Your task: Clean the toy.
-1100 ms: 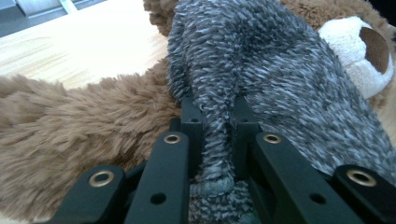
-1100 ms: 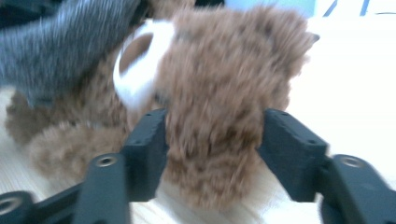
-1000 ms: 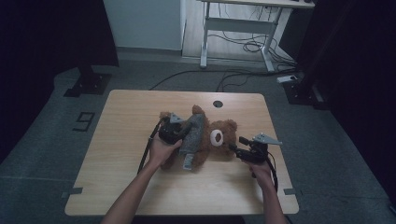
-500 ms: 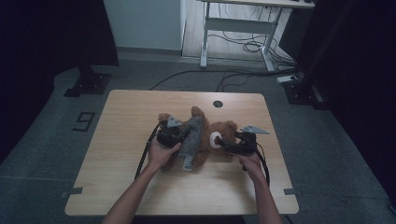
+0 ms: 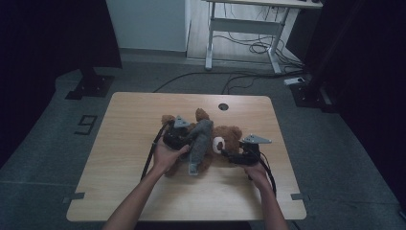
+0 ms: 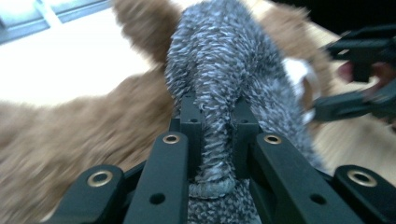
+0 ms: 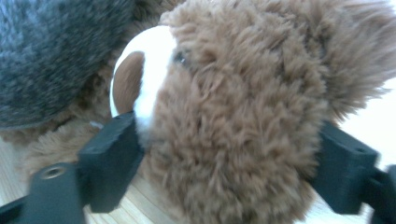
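- The person's left hand [image 5: 165,155] reaches in from the bottom edge, forearm angled up and to the right, holding the left gripper [image 5: 179,136] against the grey knitted cloth [image 5: 198,143] draped across the teddy bear [image 5: 218,143].
- In the left gripper view its jaws pinch a fold of that grey cloth [image 6: 219,93] between them.
- The right hand [image 5: 258,172] holds the right gripper [image 5: 234,154] at the bear's head, forearm rising almost straight from the bottom edge.
- In the right gripper view the jaws are spread wide on either side of the brown head [image 7: 238,121], touching the fur near the white muzzle.
- The bear lies mid-way across the wooden table [image 5: 134,120], head to the right.
- Its body is largely hidden under the cloth and the left gripper.
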Tool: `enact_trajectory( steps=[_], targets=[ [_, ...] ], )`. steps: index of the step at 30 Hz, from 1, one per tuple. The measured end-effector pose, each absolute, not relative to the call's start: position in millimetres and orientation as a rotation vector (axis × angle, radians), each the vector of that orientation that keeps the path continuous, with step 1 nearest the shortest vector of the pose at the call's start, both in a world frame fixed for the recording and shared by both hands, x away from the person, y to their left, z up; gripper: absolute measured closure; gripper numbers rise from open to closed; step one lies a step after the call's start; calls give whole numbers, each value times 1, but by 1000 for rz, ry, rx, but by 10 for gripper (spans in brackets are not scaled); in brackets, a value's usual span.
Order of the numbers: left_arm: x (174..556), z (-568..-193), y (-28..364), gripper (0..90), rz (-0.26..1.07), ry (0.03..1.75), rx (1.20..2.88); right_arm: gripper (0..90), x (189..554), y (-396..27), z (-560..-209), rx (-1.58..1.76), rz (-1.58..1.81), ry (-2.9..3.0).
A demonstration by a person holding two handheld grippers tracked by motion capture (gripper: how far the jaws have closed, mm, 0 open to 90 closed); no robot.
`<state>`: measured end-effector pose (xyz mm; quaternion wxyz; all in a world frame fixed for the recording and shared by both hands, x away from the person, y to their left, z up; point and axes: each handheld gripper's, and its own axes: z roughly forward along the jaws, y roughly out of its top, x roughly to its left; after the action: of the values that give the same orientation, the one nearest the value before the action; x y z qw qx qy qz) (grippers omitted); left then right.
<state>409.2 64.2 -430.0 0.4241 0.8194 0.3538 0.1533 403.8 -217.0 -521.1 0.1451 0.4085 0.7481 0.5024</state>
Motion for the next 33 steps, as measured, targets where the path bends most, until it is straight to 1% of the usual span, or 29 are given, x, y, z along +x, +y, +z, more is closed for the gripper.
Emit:
enact_trajectory(
  steps=[2, 4, 5, 6, 7, 10, 12, 14, 17, 21, 25, 26, 27, 28, 31, 32, 33],
  targets=[
    [409, -422, 48, 795, 381, 842, 2051, 308, 401, -220, -520, 1158, 1437, 2141],
    [411, -417, 28, 795, 376, 813, 2059, 334, 399, -223, -523, 1150, 1448, 2136],
    [413, -416, 18, 794, 372, 802, 2070, 341, 398, -225, -524, 1148, 1453, 2136],
    [413, -416, 18, 793, 372, 802, 2070, 341, 398, -225, -524, 1148, 1453, 2136],
    [420, -416, -2, 792, 360, 791, 2096, 355, 396, -226, -524, 1144, 1456, 2142],
    [432, -419, -25, 790, 352, 789, 2137, 372, 394, -227, -525, 1136, 1458, 2135],
    [440, -423, -35, 787, 357, 803, 2172, 378, 394, -226, -526, 1127, 1443, 2132],
    [446, -428, -37, 788, 337, 831, 2174, 383, 393, -223, -526, 1114, 1405, 2131],
    [448, -430, -32, 789, 336, 855, 2169, 384, 393, -223, -527, 1103, 1375, 2146],
    [449, -430, -15, 790, 398, 898, 2179, 384, 393, -223, -527, 1096, 1369, 2153],
    [453, -432, 7, 791, 400, 956, 2171, 384, 393, -222, -526, 1103, 1369, 2144],
    [453, -432, 7, 790, 400, 956, 2171, 384, 393, -222, -526, 1104, 1371, 2144],
    [453, -433, 18, 790, 413, 965, 2172, 384, 393, -222, -526, 1105, 1371, 2146],
    [453, -433, 18, 790, 413, 965, 2172, 384, 393, -222, -526, 1105, 1371, 2146],
    [451, -428, 46, 790, 440, 990, 2158, 379, 394, -223, -526, 1111, 1377, 2142],
    [451, -428, 46, 790, 440, 990, 2158, 379, 394, -223, -526, 1111, 1377, 2142],
    [451, -427, 60, 790, 448, 1020, 2142, 380, 394, -223, -526, 1113, 1379, 2142]
  ],
)
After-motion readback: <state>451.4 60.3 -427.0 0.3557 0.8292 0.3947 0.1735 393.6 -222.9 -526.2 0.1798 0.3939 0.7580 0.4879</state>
